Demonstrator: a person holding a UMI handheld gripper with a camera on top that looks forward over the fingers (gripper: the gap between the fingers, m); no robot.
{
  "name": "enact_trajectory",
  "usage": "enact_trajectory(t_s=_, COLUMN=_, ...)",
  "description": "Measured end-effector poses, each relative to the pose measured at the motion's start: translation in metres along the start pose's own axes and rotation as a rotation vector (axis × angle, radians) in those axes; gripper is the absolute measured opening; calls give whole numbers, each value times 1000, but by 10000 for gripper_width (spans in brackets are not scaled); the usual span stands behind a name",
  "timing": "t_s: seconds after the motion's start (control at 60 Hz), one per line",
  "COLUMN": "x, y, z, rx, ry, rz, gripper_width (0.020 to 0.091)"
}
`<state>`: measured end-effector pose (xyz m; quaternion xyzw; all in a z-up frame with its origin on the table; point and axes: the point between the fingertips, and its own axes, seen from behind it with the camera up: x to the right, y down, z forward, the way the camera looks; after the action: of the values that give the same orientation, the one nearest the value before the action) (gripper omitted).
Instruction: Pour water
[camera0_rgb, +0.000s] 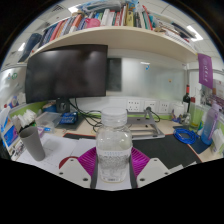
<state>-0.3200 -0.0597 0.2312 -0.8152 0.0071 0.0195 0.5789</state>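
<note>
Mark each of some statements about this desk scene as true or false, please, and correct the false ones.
1. A clear bottle with a white cap stands between the fingers of the gripper. True.
2. The bottle's cap is off and lies on the desk. False: the cap is on the bottle.
3. A dark monitor stands beyond the bottle, under a shelf of books. True.
4. The monitor shows a bright picture. False: its screen is dark.
5. A grey cup stands on the desk to one side of the bottle. True.
6. The grey cup is held between the fingers. False: it stands apart from them, on the desk.
</note>
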Motion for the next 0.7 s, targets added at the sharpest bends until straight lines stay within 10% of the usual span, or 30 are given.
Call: enact_trajectory(t_s=0.7, x=-159, y=-53, z=2, rx=-130, ry=31, rz=-882, gripper_width=385)
